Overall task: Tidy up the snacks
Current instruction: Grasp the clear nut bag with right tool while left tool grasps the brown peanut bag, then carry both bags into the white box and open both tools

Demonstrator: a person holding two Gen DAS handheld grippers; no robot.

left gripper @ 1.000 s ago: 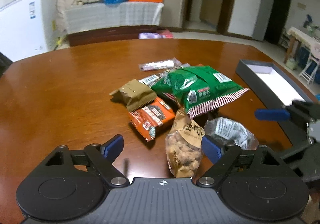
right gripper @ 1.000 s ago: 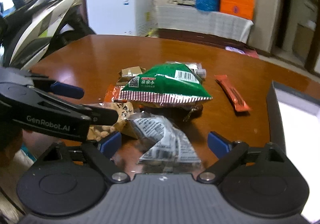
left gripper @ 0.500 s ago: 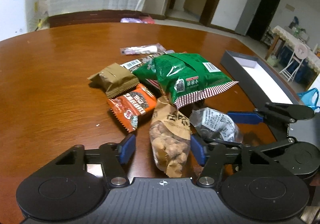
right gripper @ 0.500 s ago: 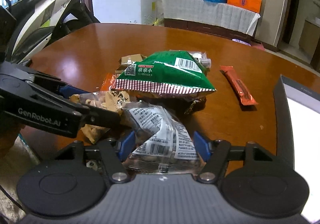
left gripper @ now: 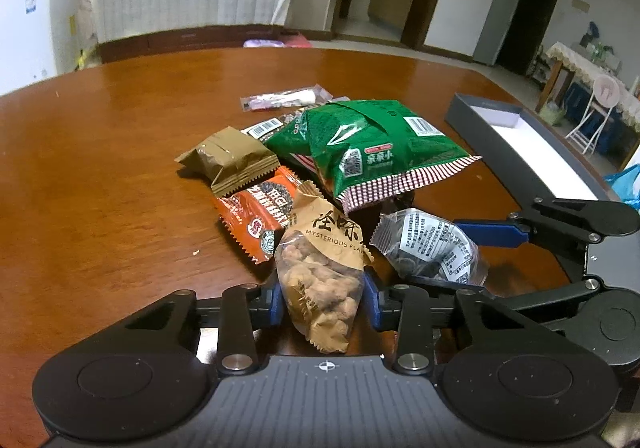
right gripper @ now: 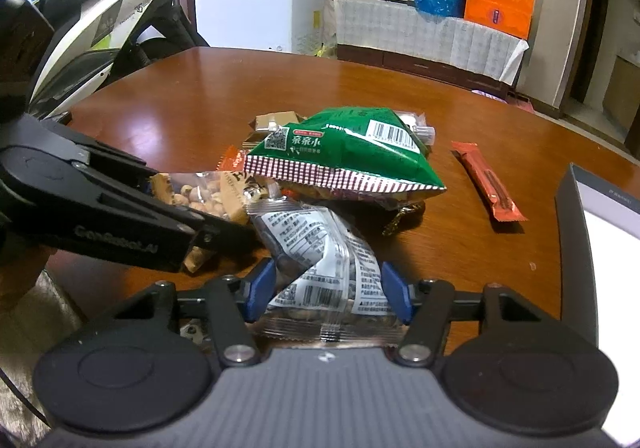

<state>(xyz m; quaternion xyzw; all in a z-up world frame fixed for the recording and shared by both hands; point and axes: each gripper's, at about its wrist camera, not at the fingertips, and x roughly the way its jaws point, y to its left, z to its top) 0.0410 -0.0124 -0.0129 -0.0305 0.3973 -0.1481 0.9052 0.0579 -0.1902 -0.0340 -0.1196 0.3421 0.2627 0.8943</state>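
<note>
A pile of snacks lies on the brown round table (left gripper: 100,175). My left gripper (left gripper: 323,298) is shut on a tan bag of peanuts (left gripper: 320,268), seen from the side in the right wrist view (right gripper: 200,195). My right gripper (right gripper: 326,290) is shut on a clear and silver packet (right gripper: 320,260), which also shows in the left wrist view (left gripper: 434,248). A big green bag (left gripper: 368,147) lies behind them on other snacks, with an orange packet (left gripper: 260,213) and a brown packet (left gripper: 230,159) to its left.
An open grey box with a white inside (left gripper: 532,143) stands at the table's right edge. A long orange bar (right gripper: 486,179) lies between the pile and the box. A clear packet (left gripper: 284,100) lies behind the pile. A scooter (right gripper: 100,19) stands beyond the table's left side.
Both grippers have moved forward and closed, the left onto the peanut bag, the right onto the clear and silver packet.
</note>
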